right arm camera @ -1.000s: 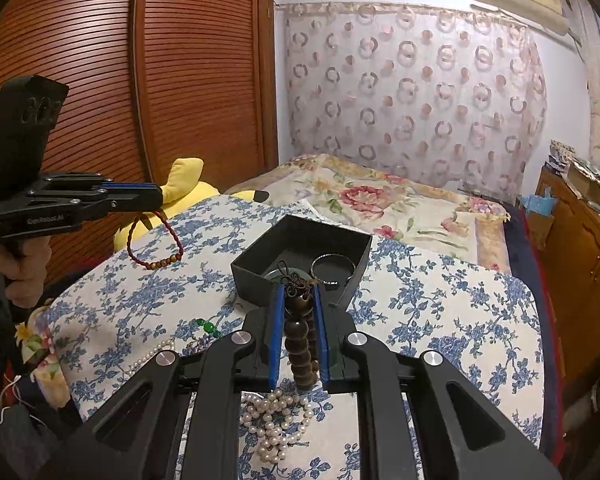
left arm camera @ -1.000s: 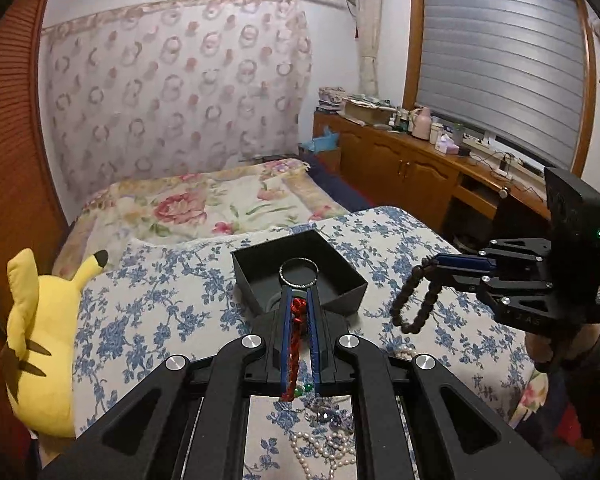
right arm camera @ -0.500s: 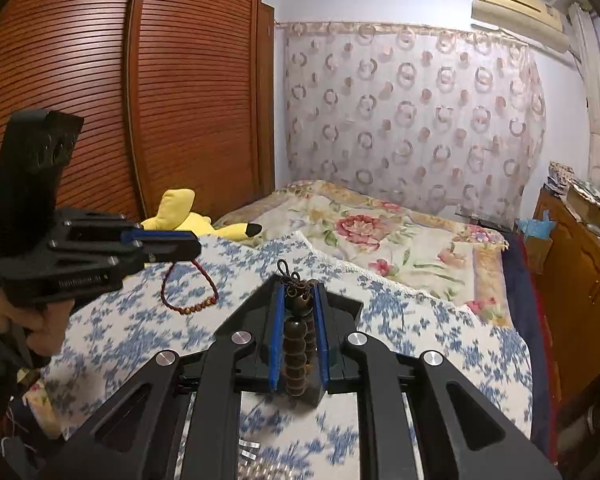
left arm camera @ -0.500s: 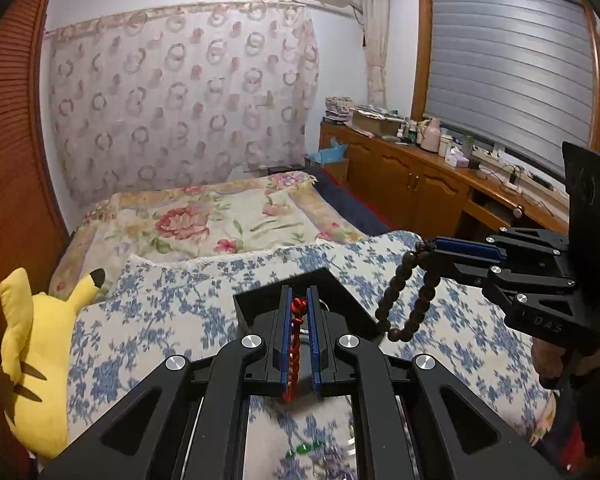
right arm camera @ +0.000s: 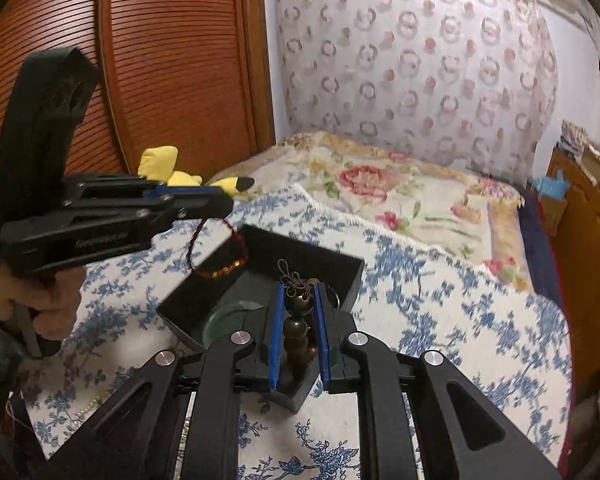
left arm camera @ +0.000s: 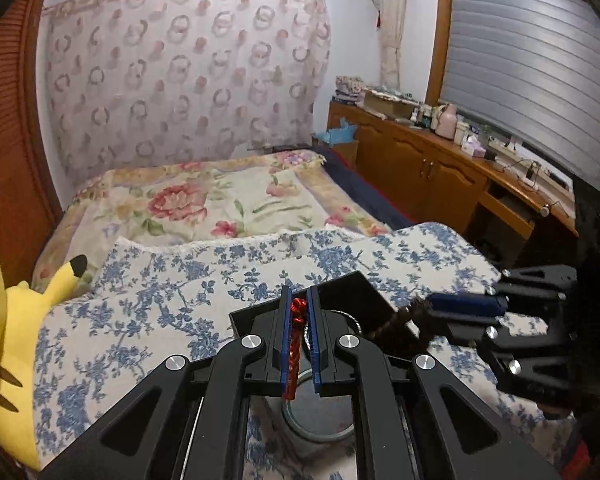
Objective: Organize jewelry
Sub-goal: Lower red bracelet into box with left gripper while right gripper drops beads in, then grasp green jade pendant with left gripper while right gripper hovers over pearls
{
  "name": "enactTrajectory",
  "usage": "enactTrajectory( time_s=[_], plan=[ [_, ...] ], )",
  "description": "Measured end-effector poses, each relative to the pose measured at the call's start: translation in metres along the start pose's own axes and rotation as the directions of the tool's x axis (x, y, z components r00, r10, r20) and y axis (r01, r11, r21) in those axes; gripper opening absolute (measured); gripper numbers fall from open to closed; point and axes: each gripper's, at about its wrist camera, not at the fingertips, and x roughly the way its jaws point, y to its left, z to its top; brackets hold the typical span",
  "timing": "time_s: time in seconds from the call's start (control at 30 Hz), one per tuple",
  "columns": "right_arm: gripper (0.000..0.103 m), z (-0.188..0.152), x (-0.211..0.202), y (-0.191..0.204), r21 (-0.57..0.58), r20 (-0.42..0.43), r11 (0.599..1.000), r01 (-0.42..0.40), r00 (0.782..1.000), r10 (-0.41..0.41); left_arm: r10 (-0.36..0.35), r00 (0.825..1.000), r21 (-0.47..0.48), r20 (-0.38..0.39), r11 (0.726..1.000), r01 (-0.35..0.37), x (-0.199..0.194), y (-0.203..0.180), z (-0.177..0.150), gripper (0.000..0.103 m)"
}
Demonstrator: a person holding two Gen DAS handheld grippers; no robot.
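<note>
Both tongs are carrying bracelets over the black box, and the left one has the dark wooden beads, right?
Not quite. The left tongs hold the red cord bracelet, as the left wrist view shows. The dark wooden beads are in the right tongs. Both hang over the black box.

Both loaded grippers crowded over black box (right arm camera: 332, 268).

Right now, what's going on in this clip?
A person is putting jewelry away on a bed. The left gripper is shut on a red cord bracelet, the right gripper on a brown bead bracelet. Both hang over the open black box, which already holds a metal bangle. Neither is released yet.
</note>
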Motion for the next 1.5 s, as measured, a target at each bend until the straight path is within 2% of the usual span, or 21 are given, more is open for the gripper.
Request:
enactTrajectory(
  time_s=[0.23,0.27,0.3,0.33,0.4,0.53,0.6,0.8,1.13,1.33,1.5],
  plan=[
    [0.019,-0.009,0.002,0.001,0.005,-0.013,1.0,-0.027,1.0,0.027,0.03,0.999,0.001,-0.035,1.0,-0.029,0.029,0.006,0.005,0.007],
    [0.028,-0.009,0.001,0.001,0.003,-0.011,1.0,-0.029,1.0,0.029,0.033,0.999,0.002,-0.037,0.999,-0.033,0.03,0.005,0.005,0.013],
    [0.033,-0.01,-0.001,0.002,0.006,-0.006,1.0,-0.029,1.0,0.029,0.034,0.999,0.0,-0.038,0.999,-0.034,0.03,0.006,0.005,0.02],
    [0.034,-0.011,-0.004,0.002,0.013,-0.001,0.999,-0.031,1.0,0.031,0.037,0.999,-0.003,-0.037,0.999,-0.037,0.03,0.007,0.005,0.023],
    [0.034,-0.012,-0.009,0.004,0.01,0.006,0.999,-0.039,0.999,0.039,0.041,0.999,-0.008,-0.033,0.999,-0.041,0.027,0.008,0.002,0.034],
    [0.034,-0.017,-0.022,0.013,0.0,0.025,0.999,-0.035,0.999,0.035,0.041,0.999,-0.021,-0.023,0.999,-0.041,0.014,0.011,-0.006,0.04],
    [0.034,-0.021,-0.028,0.016,0.005,0.032,0.999,-0.035,0.999,0.034,0.043,0.999,-0.029,-0.012,0.999,-0.044,0.002,0.011,-0.012,0.05],
    [0.034,-0.041,-0.048,0.026,0.026,0.045,0.999,-0.04,0.998,0.039,0.064,0.998,-0.033,0.009,0.997,-0.064,-0.037,0.014,-0.04,0.064],
    [0.034,-0.081,-0.074,0.048,0.028,0.027,0.999,-0.027,0.999,0.026,0.052,0.999,-0.023,-0.013,0.998,-0.052,-0.086,0.013,-0.091,0.065],
    [0.034,-0.108,-0.076,0.05,0.063,-0.017,0.998,-0.024,1.0,0.025,0.027,0.998,-0.042,-0.06,0.999,-0.03,-0.091,0.01,-0.123,0.065],
    [0.034,-0.131,-0.072,0.049,0.09,-0.06,0.996,-0.014,0.998,0.019,-0.009,0.994,-0.064,-0.11,0.998,0.002,-0.081,0.009,-0.14,0.04]
  ],
)
